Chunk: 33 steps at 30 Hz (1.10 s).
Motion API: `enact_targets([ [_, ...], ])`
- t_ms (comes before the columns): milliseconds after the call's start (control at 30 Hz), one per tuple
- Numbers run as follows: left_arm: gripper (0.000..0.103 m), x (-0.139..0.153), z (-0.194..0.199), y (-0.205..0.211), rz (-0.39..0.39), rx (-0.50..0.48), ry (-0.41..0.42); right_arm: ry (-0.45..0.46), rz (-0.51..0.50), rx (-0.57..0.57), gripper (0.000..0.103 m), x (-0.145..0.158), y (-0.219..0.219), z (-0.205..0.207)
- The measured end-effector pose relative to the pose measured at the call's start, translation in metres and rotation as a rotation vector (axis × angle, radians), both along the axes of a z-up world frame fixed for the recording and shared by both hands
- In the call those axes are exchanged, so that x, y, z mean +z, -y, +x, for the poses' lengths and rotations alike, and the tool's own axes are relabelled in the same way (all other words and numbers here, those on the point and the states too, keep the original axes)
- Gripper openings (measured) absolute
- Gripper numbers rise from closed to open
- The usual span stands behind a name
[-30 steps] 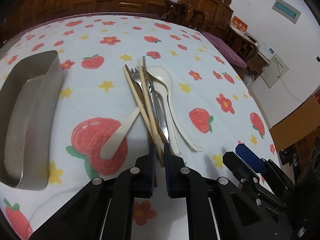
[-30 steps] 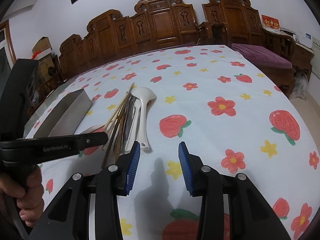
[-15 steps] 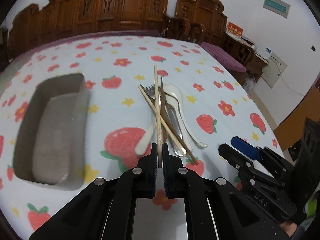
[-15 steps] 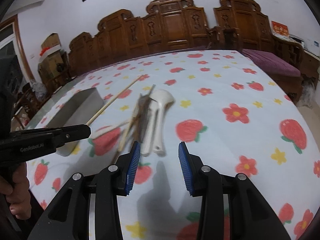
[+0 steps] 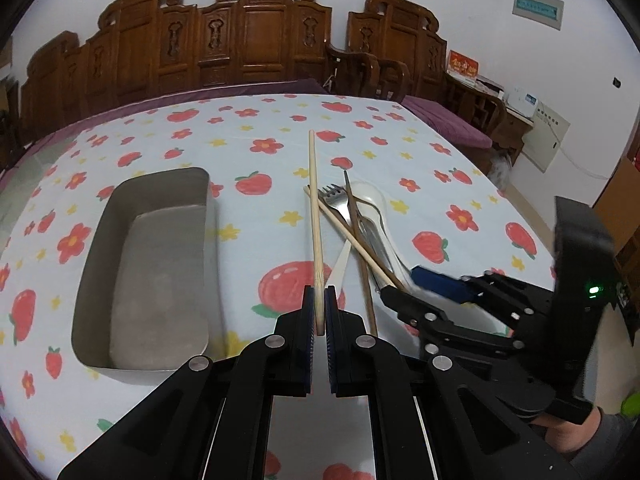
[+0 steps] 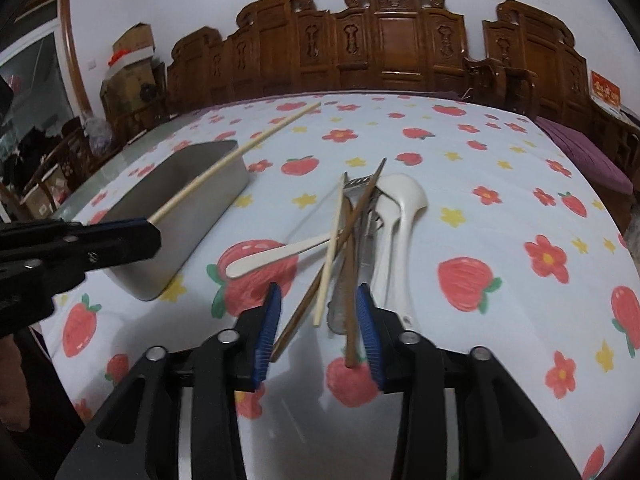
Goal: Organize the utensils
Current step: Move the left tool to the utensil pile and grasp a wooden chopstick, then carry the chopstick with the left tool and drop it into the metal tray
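Note:
My left gripper [image 5: 319,312] is shut on a light wooden chopstick [image 5: 315,216] and holds it above the table, between the metal tray [image 5: 152,264] and the utensil pile. The same chopstick [image 6: 224,168] shows over the tray [image 6: 224,188] in the right wrist view. My right gripper [image 6: 318,320] is open, low over the near ends of the pile: a second light chopstick [image 6: 332,248], two dark chopsticks [image 6: 352,280], a metal fork [image 6: 356,192], white spoons [image 6: 400,208] and a cream spatula [image 6: 276,256].
The table wears a white cloth [image 5: 260,128] printed with strawberries and flowers. Carved wooden chairs [image 5: 248,40] stand along the far edge. The right gripper's body [image 5: 480,312] sits to the right of the pile in the left wrist view.
My left gripper has lifted the light chopstick out of the pile and carried it up and towards the tray. My right gripper has moved in over the pile's near ends, still open.

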<state>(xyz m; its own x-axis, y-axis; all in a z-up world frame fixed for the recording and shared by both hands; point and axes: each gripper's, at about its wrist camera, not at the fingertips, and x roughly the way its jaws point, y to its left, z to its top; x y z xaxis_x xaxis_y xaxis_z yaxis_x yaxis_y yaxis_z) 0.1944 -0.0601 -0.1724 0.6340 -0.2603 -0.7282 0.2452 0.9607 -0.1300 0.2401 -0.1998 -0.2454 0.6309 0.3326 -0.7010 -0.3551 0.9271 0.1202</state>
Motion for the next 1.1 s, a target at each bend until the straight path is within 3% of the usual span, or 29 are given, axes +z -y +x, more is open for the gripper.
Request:
enact_targets([
  [133, 0.004, 0.001, -0.003, -0.004, -0.003, 0.004, 0.010, -0.017, -0.032, -0.007, 0.026, -0.005, -0.005, 0.004],
  [300, 0.004, 0.002, -0.005, -0.006, -0.001, 0.002, 0.013, -0.022, -0.054, -0.010, 0.006, -0.007, -0.006, 0.008],
  [667, 0.004, 0.018, -0.010, -0.024, -0.008, 0.025, 0.027, 0.016, -0.043, -0.024, 0.006, 0.012, 0.001, -0.007],
  [1100, 0.004, 0.035, -0.020, -0.066, 0.088, 0.060, 0.026, 0.119, -0.023, -0.028, 0.006, 0.067, 0.003, -0.032],
])
